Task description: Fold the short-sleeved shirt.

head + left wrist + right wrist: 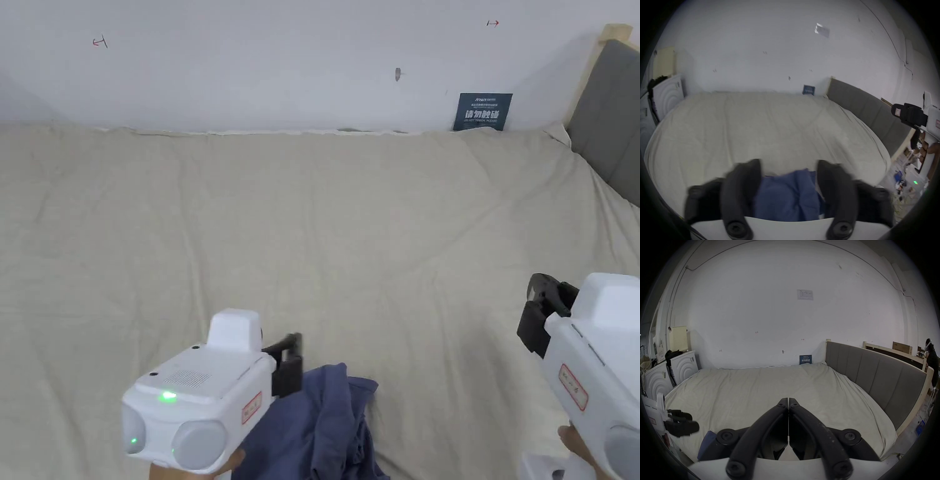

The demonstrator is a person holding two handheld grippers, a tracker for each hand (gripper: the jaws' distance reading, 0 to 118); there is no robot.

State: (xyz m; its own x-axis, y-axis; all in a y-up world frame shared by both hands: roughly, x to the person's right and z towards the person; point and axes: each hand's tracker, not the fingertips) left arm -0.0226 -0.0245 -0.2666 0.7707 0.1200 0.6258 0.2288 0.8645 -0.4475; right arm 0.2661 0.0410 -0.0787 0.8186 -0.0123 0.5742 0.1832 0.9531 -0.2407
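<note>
Your left gripper (788,164) hangs just above the shirt (315,425) with its jaws spread wide and nothing between them, apparently poised to pick a first hold. Your right gripper (788,400) is carried well off to the right over bare sheet, jaws pressed together on nothing, probably waiting until an edge is exposed. The shirt, a dusky blue, lies bunched at the near edge of the bed (312,237): heaped and creased, with no sleeve, collar or hem that can be told apart. Folding has evidently not begun; spreading it flat on the open sheet beyond comes first.
</note>
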